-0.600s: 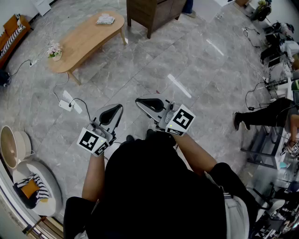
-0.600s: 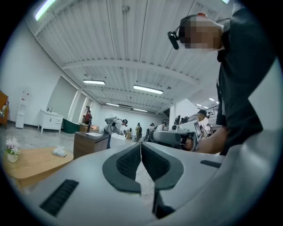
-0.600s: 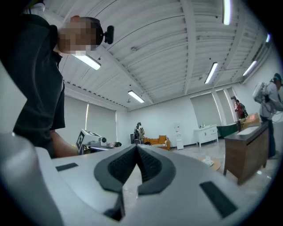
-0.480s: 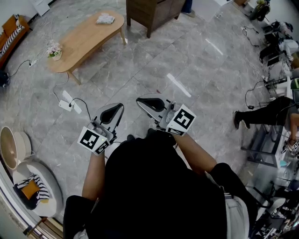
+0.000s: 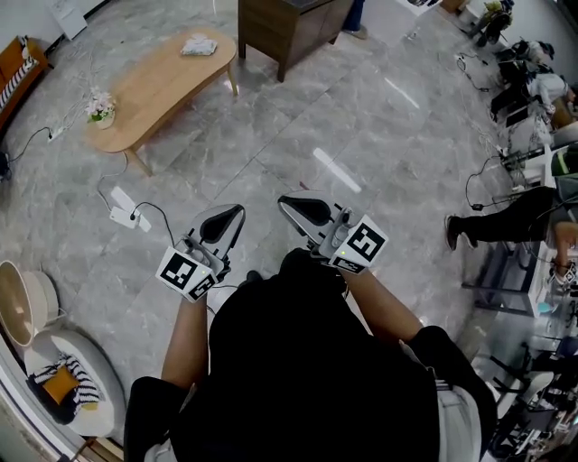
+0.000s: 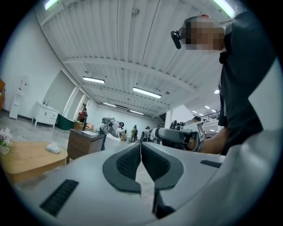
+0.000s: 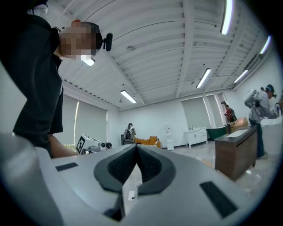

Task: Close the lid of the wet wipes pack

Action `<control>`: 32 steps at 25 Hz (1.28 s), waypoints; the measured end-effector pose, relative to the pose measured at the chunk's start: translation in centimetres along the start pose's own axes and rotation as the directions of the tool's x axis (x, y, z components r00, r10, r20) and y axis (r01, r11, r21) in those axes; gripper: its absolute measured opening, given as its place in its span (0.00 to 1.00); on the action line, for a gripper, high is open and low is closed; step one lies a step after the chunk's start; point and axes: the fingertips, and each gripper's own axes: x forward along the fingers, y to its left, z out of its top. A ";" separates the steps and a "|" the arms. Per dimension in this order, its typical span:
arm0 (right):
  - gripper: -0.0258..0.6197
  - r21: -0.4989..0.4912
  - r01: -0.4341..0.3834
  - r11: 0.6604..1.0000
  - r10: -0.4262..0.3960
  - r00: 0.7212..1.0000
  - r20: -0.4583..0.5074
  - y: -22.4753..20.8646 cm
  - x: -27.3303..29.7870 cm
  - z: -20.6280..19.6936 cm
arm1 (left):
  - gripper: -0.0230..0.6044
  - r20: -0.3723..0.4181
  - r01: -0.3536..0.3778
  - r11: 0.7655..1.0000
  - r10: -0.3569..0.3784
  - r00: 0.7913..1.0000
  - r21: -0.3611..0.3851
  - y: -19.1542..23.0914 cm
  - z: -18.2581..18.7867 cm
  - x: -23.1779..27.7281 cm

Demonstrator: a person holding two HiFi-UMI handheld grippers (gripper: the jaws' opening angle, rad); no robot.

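Note:
The wet wipes pack (image 5: 199, 44) lies pale on the far end of a light wooden coffee table (image 5: 153, 86), well away from both grippers; in the left gripper view the pack (image 6: 53, 148) sits on that table at left. My left gripper (image 5: 233, 213) and right gripper (image 5: 289, 205) are held close to my body over the grey floor. Both are shut with nothing between their pads. The left gripper (image 6: 140, 145) and the right gripper (image 7: 135, 148) each show their jaws pressed together in their own views.
A dark wooden cabinet (image 5: 289, 27) stands beyond the table. A small flower vase (image 5: 101, 106) rests on the table's near end. A white power strip with cable (image 5: 124, 206) lies on the floor. A round cushion bed (image 5: 63, 370) is at left, a person (image 5: 506, 221) at right.
The head view has shifted slightly, so the table sits a little higher and further left. Both grippers stay shut and empty in front of my body.

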 end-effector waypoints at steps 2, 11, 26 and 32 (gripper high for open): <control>0.06 0.015 0.018 1.000 -0.018 1.000 0.005 -0.7 -0.4 0.3 | 0.06 -0.005 0.017 1.000 -0.017 1.000 -0.024 0.3 -0.5 0.7; 0.06 0.043 0.111 0.993 -0.110 0.994 -0.020 -9.9 -1.8 -0.6 | 0.06 -0.042 0.058 0.996 -0.061 0.997 -0.070 4.4 -1.6 7.4; 0.06 0.069 -0.094 0.993 0.095 0.995 -0.003 -32.9 -1.5 2.5 | 0.06 -0.077 -0.037 0.992 0.028 0.997 -0.118 14.9 1.2 29.2; 0.06 0.115 -0.149 0.982 0.151 0.989 -0.005 -38.8 0.4 1.3 | 0.06 -0.083 -0.110 0.980 0.098 0.992 -0.165 18.7 0.6 32.2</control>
